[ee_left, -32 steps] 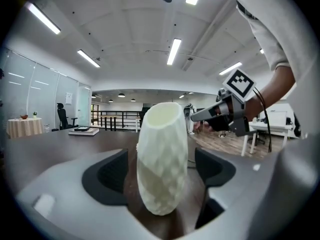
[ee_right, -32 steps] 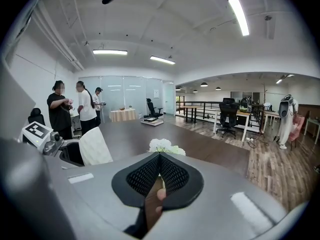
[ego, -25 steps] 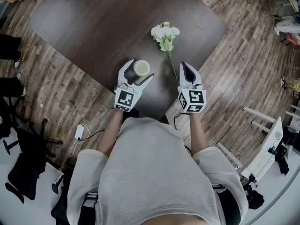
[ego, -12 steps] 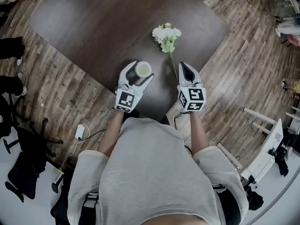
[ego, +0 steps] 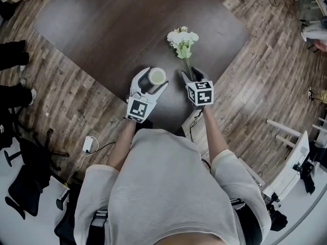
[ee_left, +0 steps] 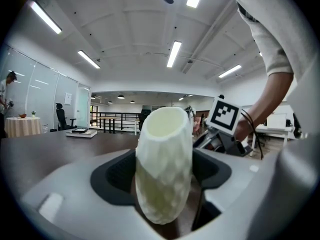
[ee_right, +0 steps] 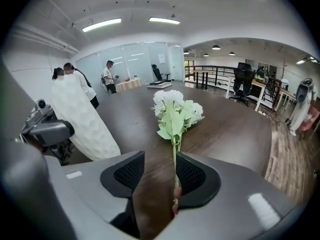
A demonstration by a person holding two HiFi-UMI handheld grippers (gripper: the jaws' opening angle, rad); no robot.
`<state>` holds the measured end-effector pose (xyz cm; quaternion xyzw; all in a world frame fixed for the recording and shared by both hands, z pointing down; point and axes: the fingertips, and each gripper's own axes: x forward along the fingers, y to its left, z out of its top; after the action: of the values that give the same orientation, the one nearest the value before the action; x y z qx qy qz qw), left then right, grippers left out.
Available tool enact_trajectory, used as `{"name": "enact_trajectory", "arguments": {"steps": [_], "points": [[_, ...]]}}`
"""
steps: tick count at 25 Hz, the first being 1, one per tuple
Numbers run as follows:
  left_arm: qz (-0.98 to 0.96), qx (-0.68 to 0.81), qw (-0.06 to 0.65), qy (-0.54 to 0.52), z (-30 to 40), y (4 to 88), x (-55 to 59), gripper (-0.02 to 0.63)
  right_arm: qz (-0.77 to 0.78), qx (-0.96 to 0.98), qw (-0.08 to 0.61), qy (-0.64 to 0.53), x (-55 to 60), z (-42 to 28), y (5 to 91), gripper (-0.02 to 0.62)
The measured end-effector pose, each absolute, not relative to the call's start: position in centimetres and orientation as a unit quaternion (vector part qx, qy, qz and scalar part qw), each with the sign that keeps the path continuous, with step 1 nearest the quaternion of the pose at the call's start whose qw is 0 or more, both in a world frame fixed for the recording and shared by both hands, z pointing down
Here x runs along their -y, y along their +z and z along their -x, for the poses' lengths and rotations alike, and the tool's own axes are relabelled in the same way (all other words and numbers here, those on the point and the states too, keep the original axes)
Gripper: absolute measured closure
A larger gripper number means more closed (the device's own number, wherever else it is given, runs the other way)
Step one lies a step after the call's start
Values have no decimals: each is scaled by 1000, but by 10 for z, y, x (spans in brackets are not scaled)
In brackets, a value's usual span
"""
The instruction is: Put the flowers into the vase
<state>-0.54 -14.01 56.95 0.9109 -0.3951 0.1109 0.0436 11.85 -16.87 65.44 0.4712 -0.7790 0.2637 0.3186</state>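
Your left gripper [ego: 152, 78] is clamping the pale vase [ee_left: 164, 159], its jaws having just closed in on it. The vase is standing on the dark bench [ego: 112, 29] near its closest corner. Your right gripper [ee_right: 159, 173] is holding its jaws apart, having just been opening. The stem [ee_right: 174, 159] of the white flowers [ee_right: 176, 109] is running between them, close against the right-hand pad. The blooms are lying on the bench just ahead, to the right of the vase.

light: bright ceiling strips [ee_left: 174, 54]; edges: fisheye-warped, dark vignette; focus: sharp
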Motion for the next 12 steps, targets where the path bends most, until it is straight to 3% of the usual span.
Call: {"name": "enact_trajectory", "arguments": {"steps": [6, 12], "points": [[-911, 396, 44, 111, 7, 570, 140, 267, -465, 759, 370, 266, 195, -121, 673, 399], [-910, 397, 44, 113, 4, 570, 141, 267, -431, 743, 417, 299, 209, -127, 696, 442]]}}
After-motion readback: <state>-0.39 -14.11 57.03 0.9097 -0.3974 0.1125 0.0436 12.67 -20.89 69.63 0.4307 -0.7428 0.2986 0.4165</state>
